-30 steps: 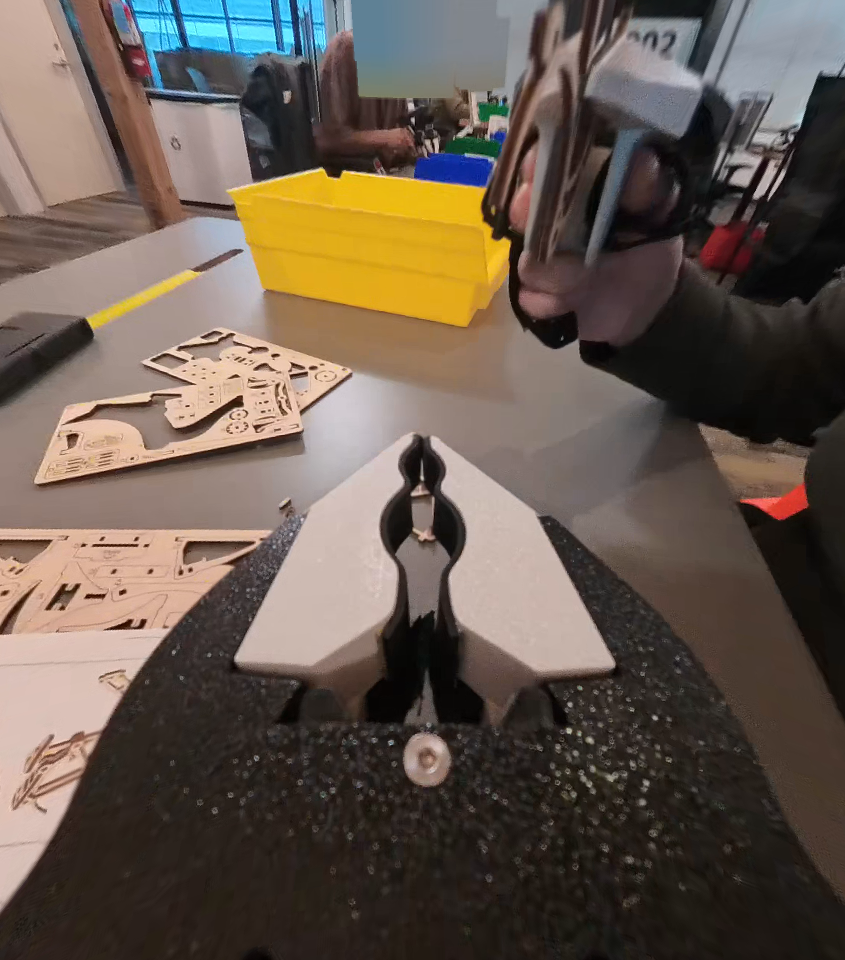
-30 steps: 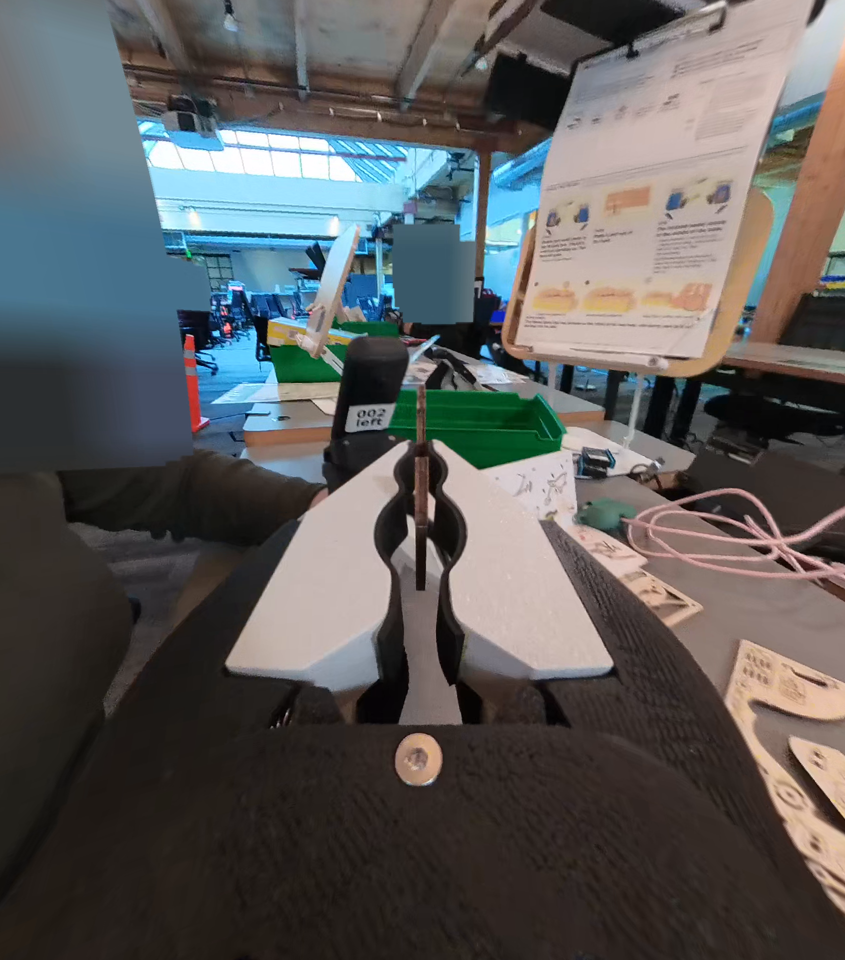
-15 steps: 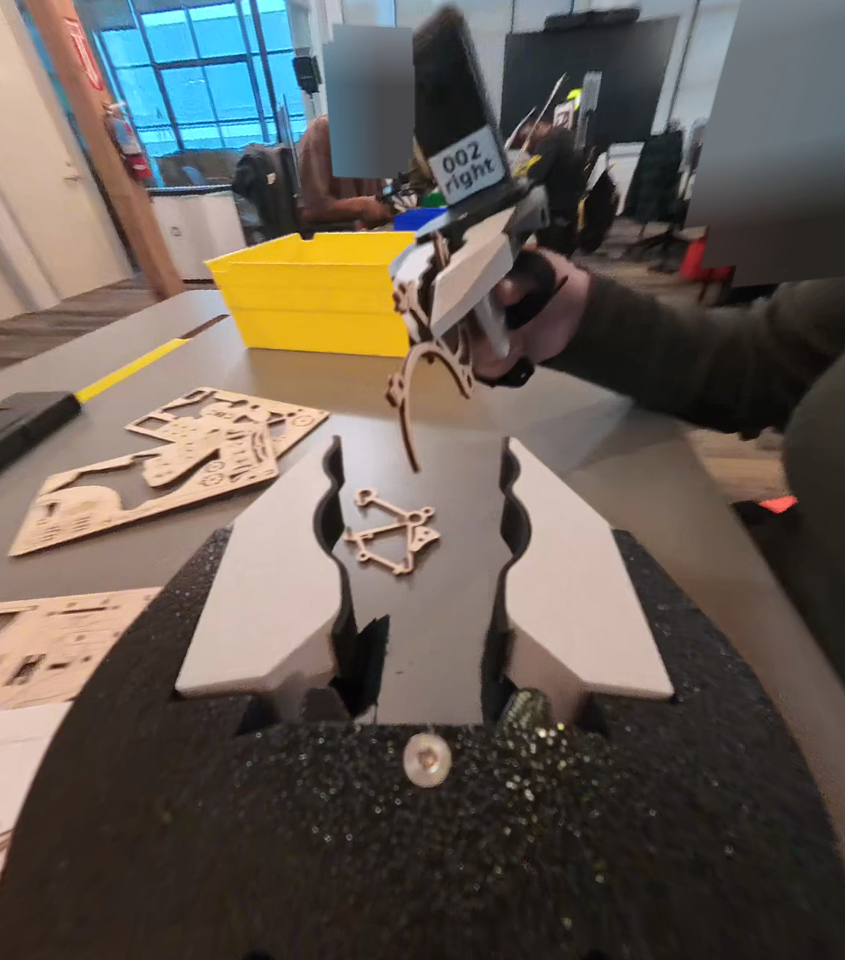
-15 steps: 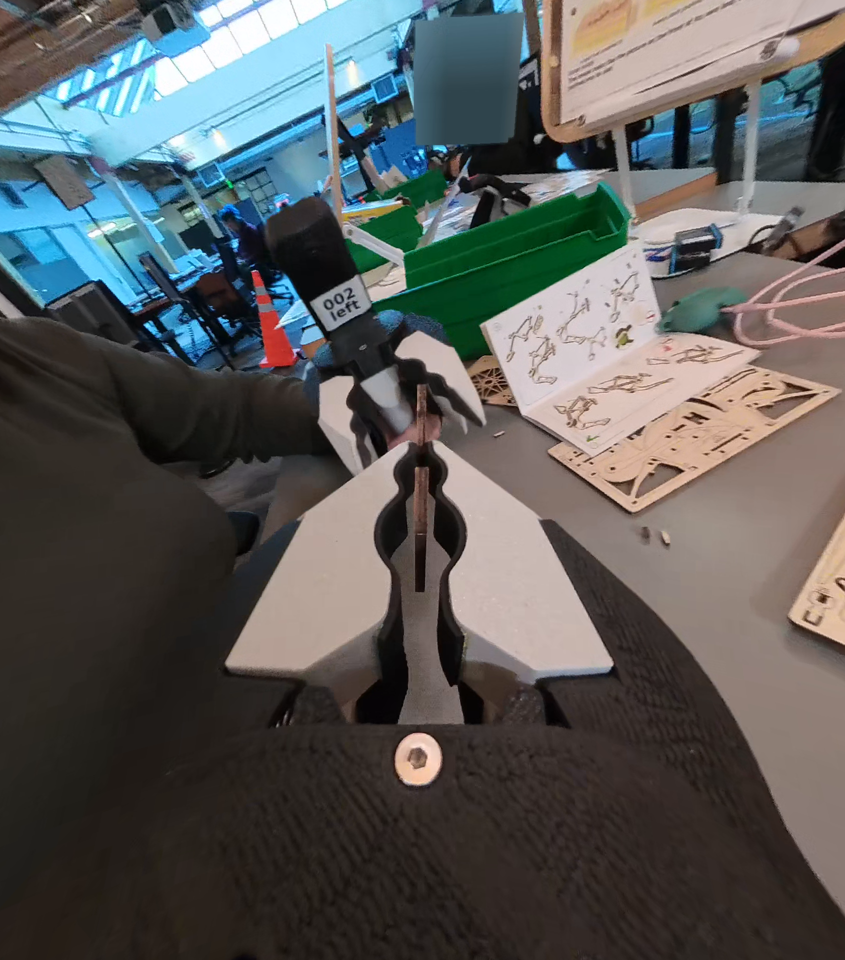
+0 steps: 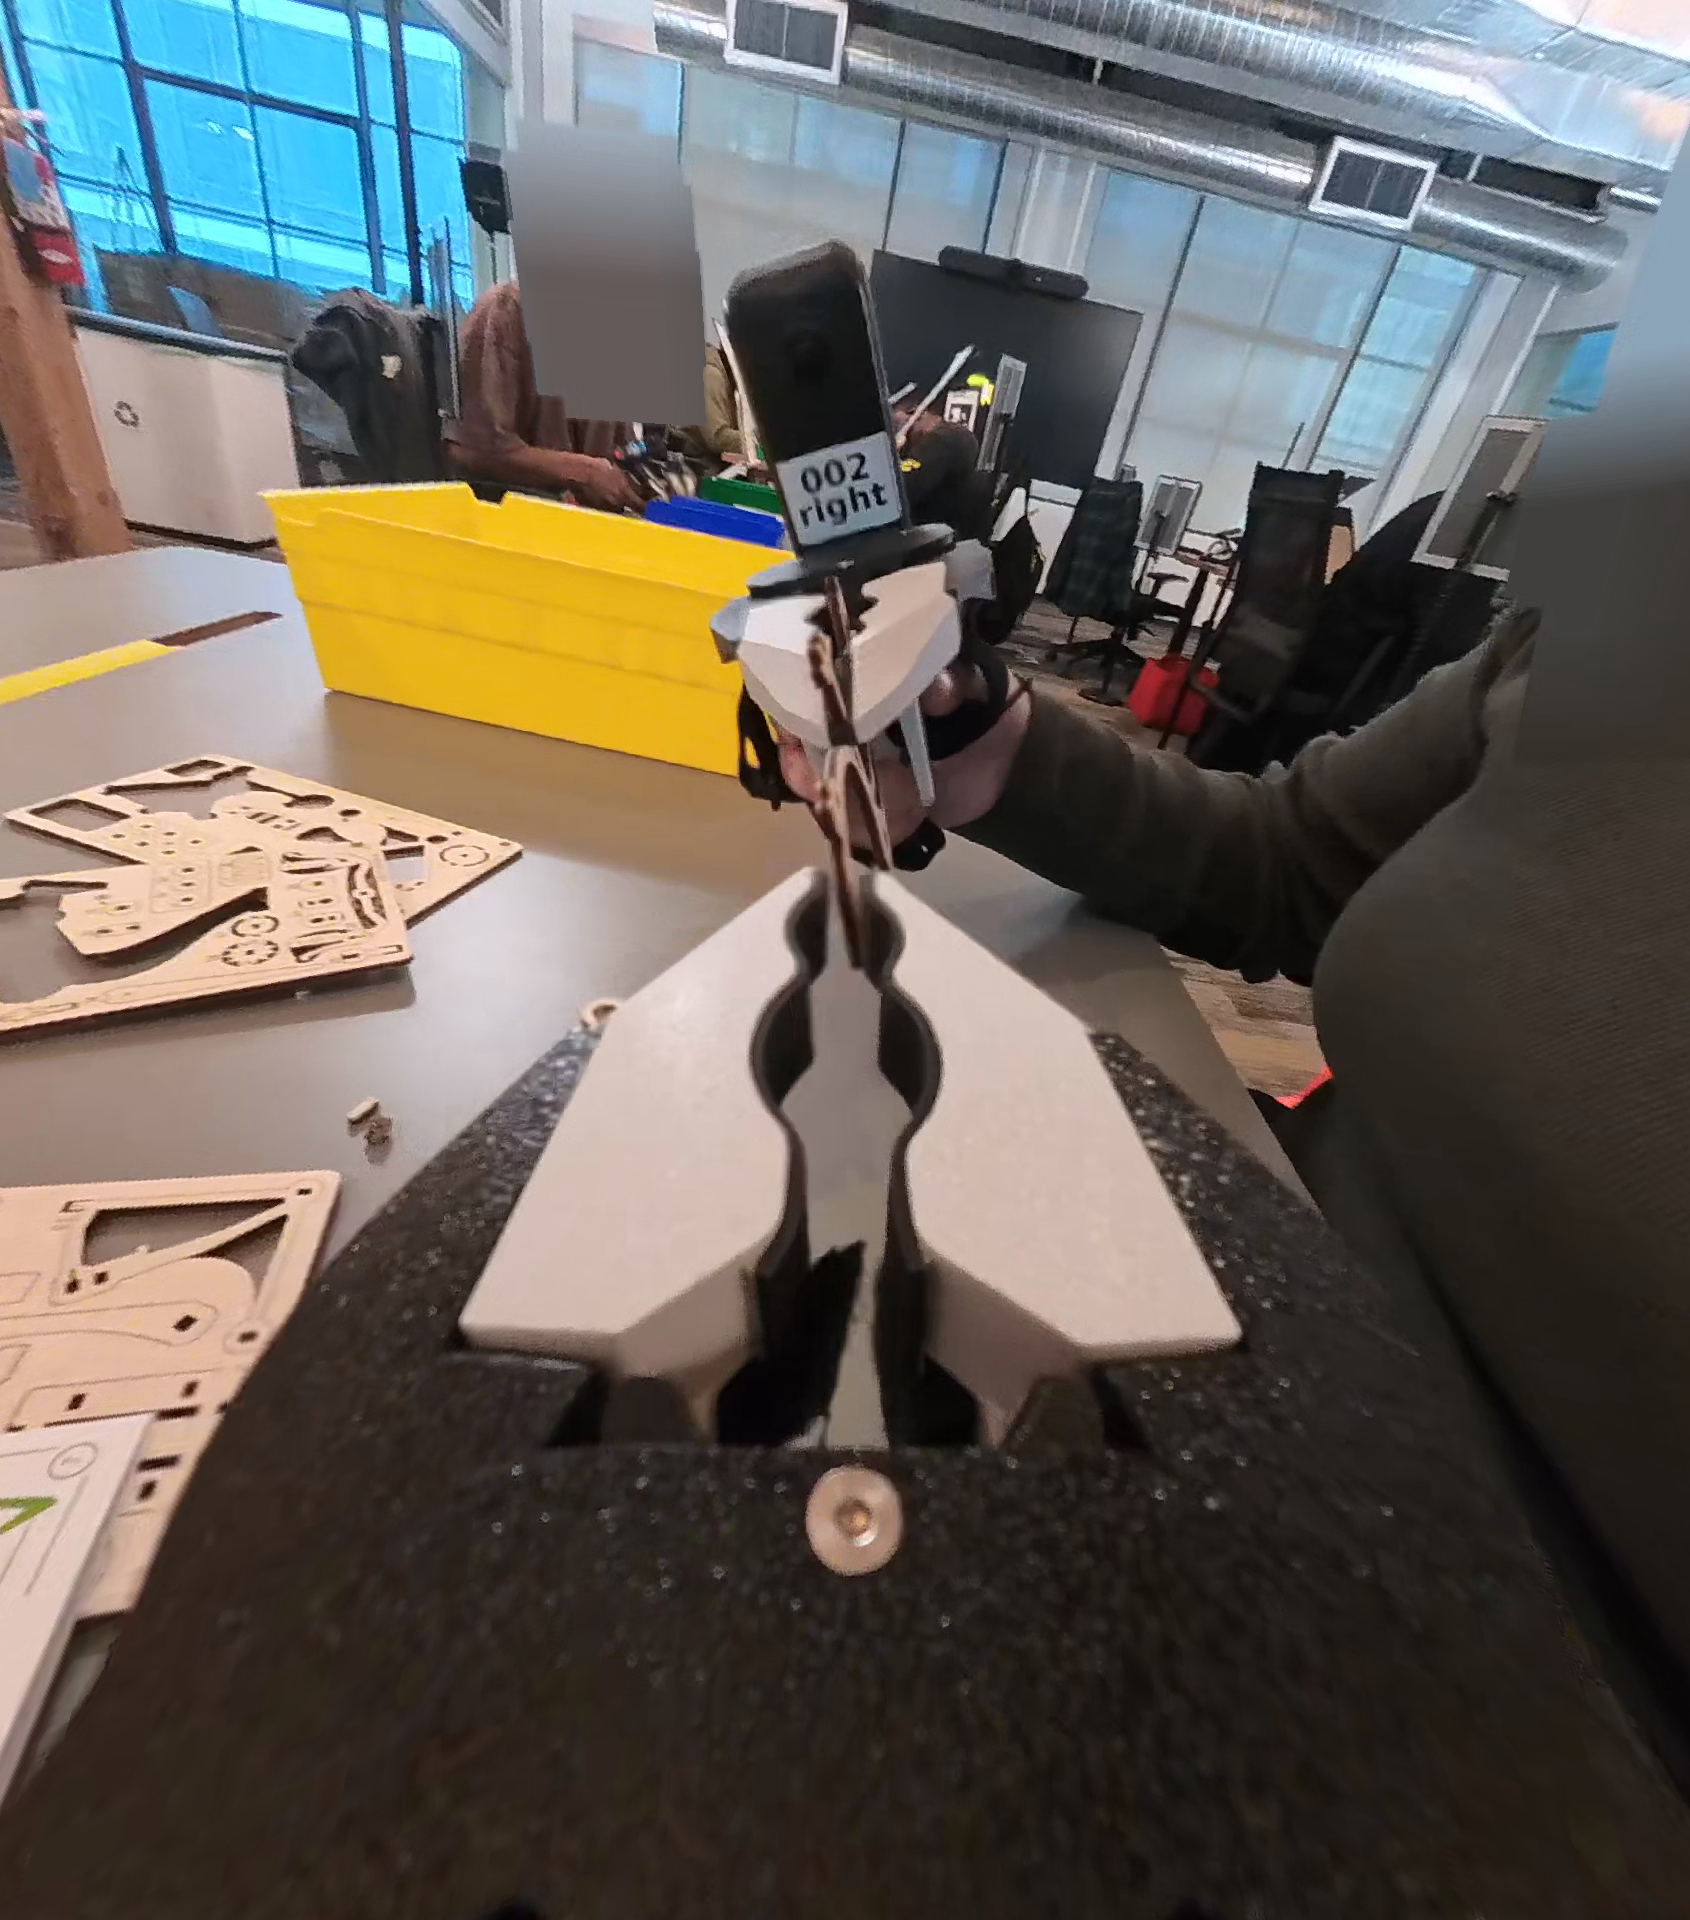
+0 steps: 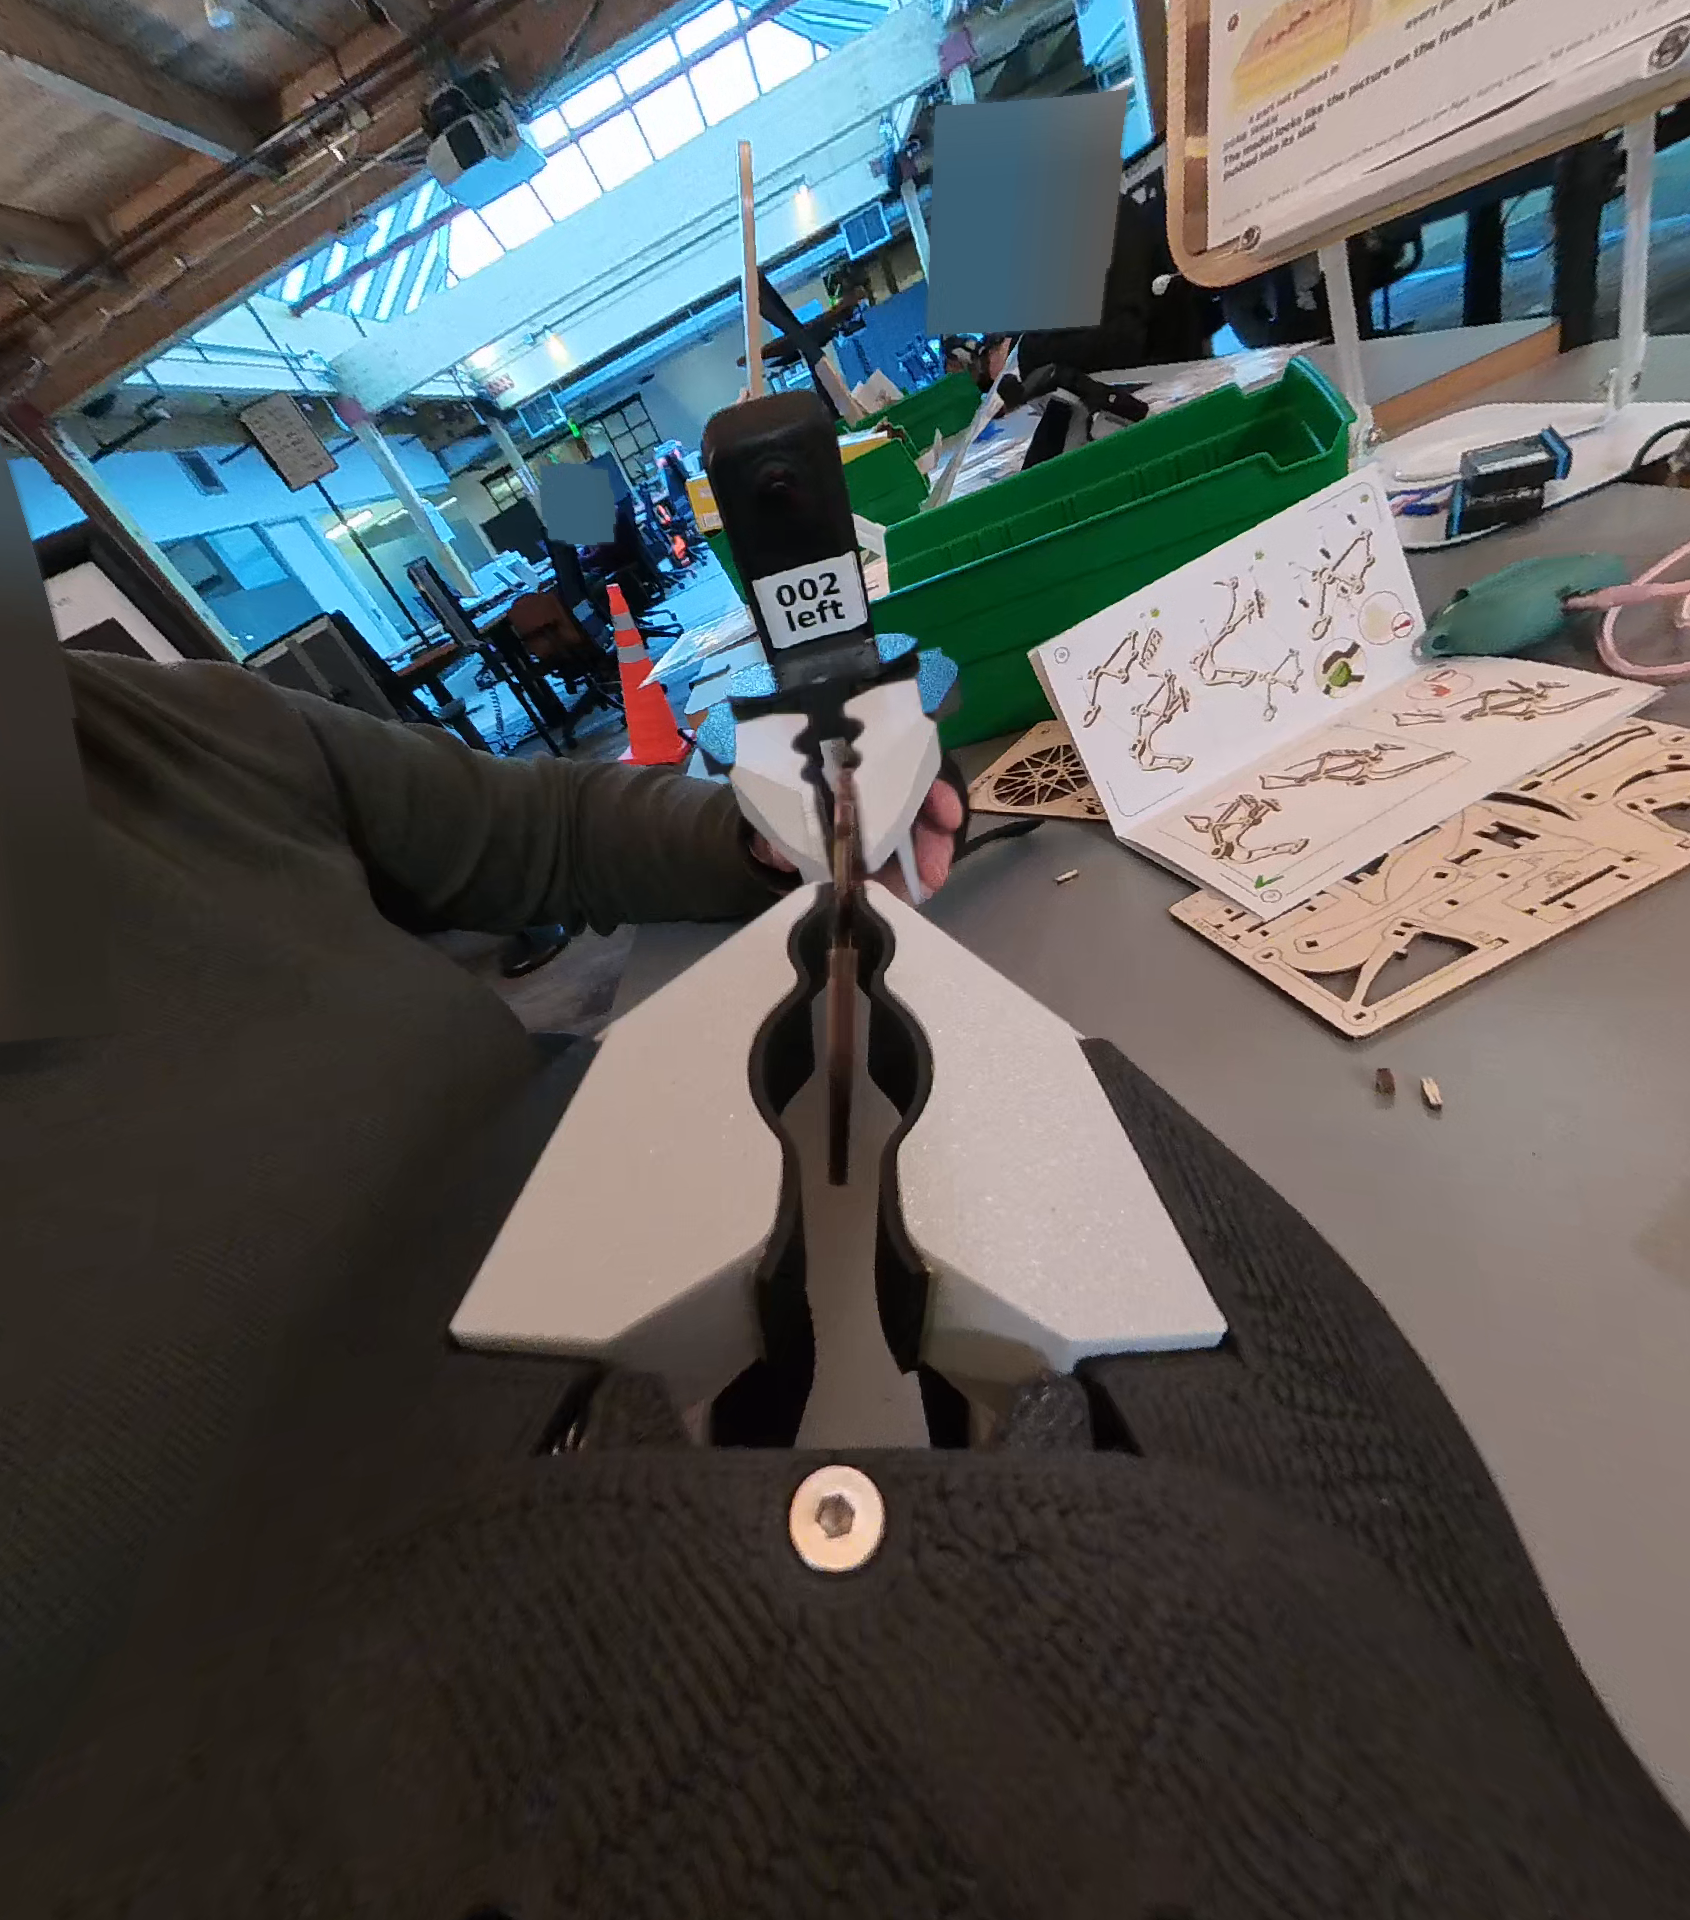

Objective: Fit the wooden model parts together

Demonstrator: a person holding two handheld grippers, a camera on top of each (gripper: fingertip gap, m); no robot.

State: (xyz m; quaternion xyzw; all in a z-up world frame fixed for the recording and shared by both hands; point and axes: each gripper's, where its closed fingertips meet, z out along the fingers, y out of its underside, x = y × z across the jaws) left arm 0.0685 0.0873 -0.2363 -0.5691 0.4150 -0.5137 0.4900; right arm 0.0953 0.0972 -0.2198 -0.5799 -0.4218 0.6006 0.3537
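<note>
- The jaws of the right gripper (image 6: pixel 841 914) are clamped on a thin wooden model part (image 6: pixel 839 1039), held edge-on and upright between them.
- The jaws of the left gripper (image 5: pixel 846 894) stand nearly together, with the lower tip of the same part (image 5: pixel 846 821) between their tips; whether they pinch it cannot be told.
- The two grippers face each other tip to tip, above the near edge of the grey tabletop (image 5: pixel 612 894), each held in a hand with a dark sleeve.
- In the left wrist view, laser-cut wooden sheets (image 5: pixel 197 894) lie flat on the tabletop to the left, with a yellow bin (image 5: pixel 508 623) behind them.
- In the right wrist view, an open instruction booklet (image 6: pixel 1319 707) rests partly on another wooden sheet (image 6: pixel 1506 883), in front of a green bin (image 6: pixel 1111 540).
</note>
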